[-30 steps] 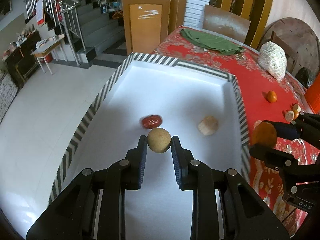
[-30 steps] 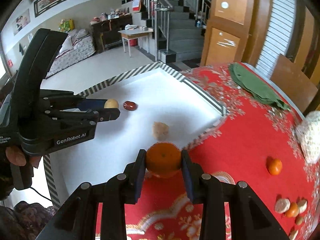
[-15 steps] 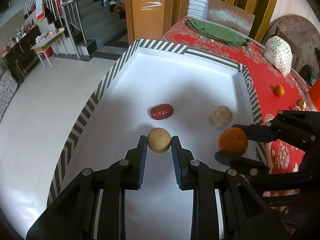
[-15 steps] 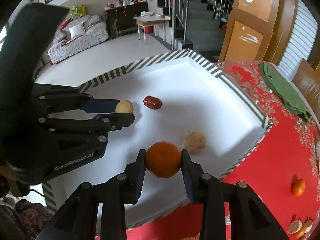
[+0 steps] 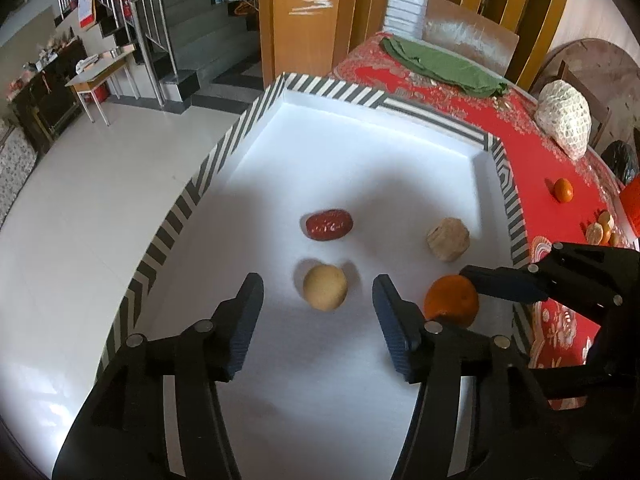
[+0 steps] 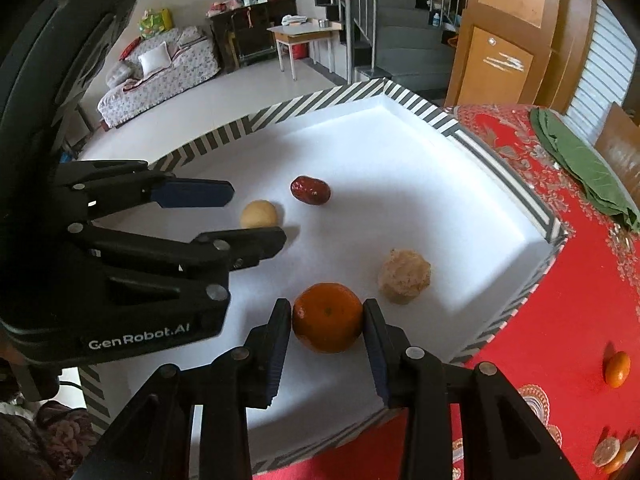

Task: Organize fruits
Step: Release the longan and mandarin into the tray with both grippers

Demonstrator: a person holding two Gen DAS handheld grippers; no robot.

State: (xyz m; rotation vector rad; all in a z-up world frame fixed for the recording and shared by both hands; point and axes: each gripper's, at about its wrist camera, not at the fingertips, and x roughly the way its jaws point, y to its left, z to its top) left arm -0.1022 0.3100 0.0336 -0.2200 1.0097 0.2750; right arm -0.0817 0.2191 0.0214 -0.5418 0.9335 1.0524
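1. White tray [image 5: 360, 152] with black-and-white striped rim, set on a bench under a red patterned tablecloth [image 5: 516, 128]; holds four items.
2. Left claw [image 5: 318, 304]: spread wide, holding nothing; a round tan fruit [image 5: 324, 287] lies on the tray floor between its fingers, touching neither.
3. Right claw [image 6: 327, 330]: closed on a mandarin orange [image 6: 327, 317], both pads against its sides, low over the tray near the rim closest to that camera.
4. Red jujube [image 5: 329, 224]: on the tray floor, just beyond the tan fruit.
5. Pale, rough-skinned lump [image 5: 448, 238]: on the tray floor near the right wall, close to the mandarin orange.
6. On the cloth outside the tray: a small loose orange [image 5: 563, 190], a green cloth [image 5: 444, 65], a white net bag [image 5: 565, 119].
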